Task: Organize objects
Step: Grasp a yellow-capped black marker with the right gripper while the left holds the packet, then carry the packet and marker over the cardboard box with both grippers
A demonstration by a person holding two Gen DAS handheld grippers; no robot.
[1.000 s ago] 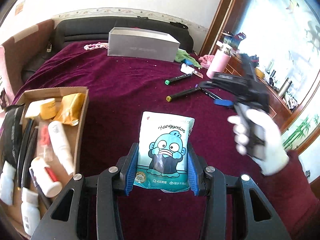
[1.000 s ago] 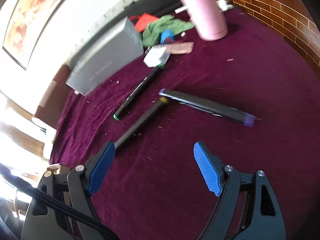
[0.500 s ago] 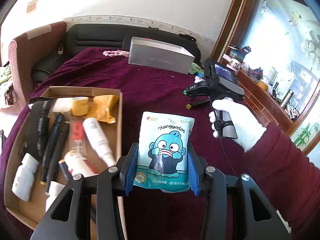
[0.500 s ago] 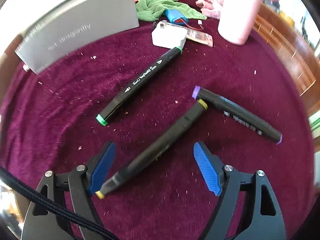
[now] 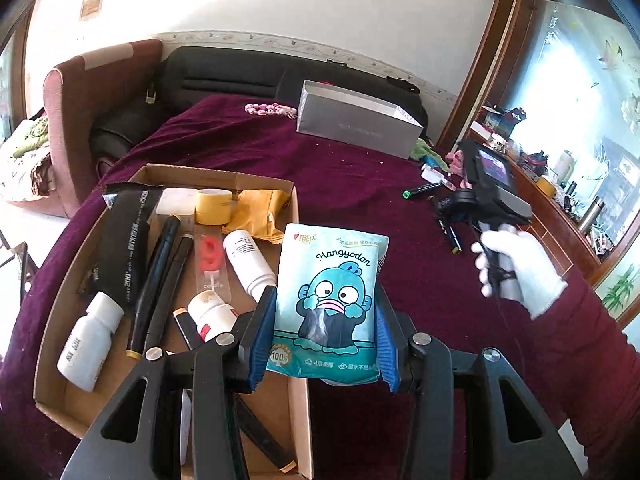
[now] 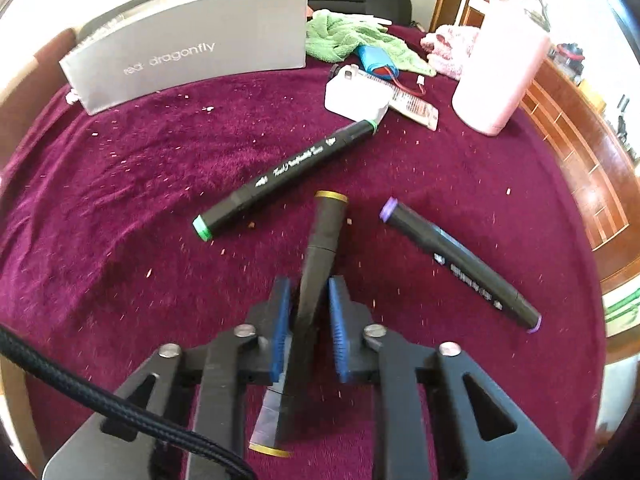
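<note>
Left gripper (image 5: 322, 334) clamps tissue pack (image 5: 328, 304) over box (image 5: 296, 216) edge, ready for drop-in. Right gripper (image 6: 308, 316) pinched on yellow marker (image 6: 320, 256) mid-barrel, balanced for lift off bench (image 6: 120, 200).

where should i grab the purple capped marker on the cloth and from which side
Grip the purple-capped marker across the middle of its long barrel, coming down from above with the fingers either side of its width. It lies flat on the cloth, apart from the other markers, so both long sides are free.

Open cloth (image 6: 140, 184) between markers (image 6: 288, 172) and seemingly crowded box (image 5: 224, 178)
</note>
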